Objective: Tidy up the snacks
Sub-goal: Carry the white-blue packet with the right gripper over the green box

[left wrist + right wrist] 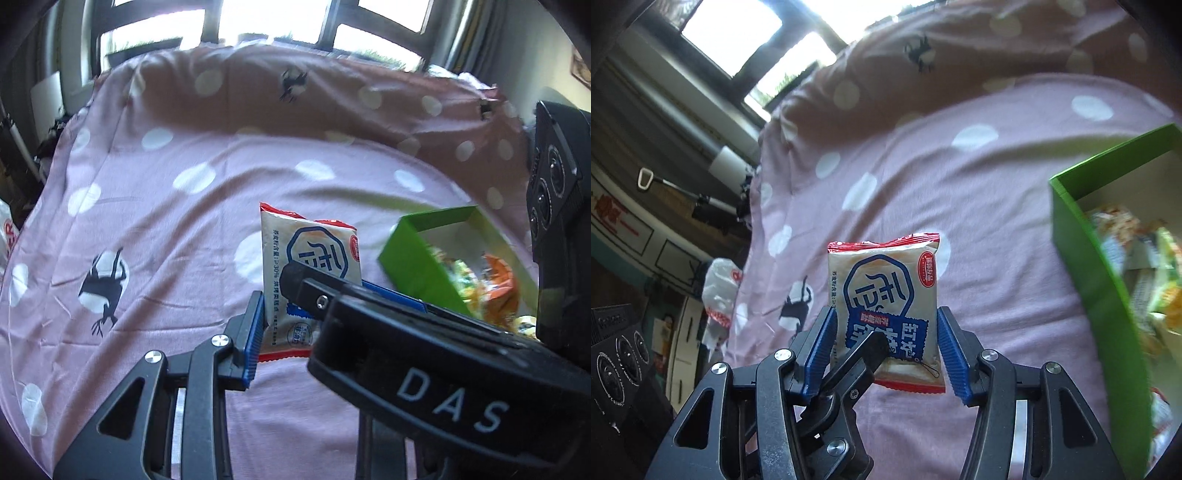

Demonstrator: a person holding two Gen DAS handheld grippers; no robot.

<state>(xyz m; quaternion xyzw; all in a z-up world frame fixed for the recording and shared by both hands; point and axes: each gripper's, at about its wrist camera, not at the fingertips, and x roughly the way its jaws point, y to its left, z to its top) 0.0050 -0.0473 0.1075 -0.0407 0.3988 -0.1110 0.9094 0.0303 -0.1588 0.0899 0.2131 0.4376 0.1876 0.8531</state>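
A cream snack packet with a blue octagon logo and red seams is held upright above the pink spotted bedsheet. My left gripper is shut on its lower part; its right finger is hidden behind the right gripper's black body. In the right wrist view the same packet stands between my right gripper's blue pads, which touch its two side edges. The left gripper's black finger crosses in front of the packet's lower left. A green box holding several snack packets sits to the right.
The pink polka-dot sheet with black deer prints covers the bed. A pillow ridge lies under the sheet at the far end below the window. A white plastic bag and furniture stand off the bed's left side.
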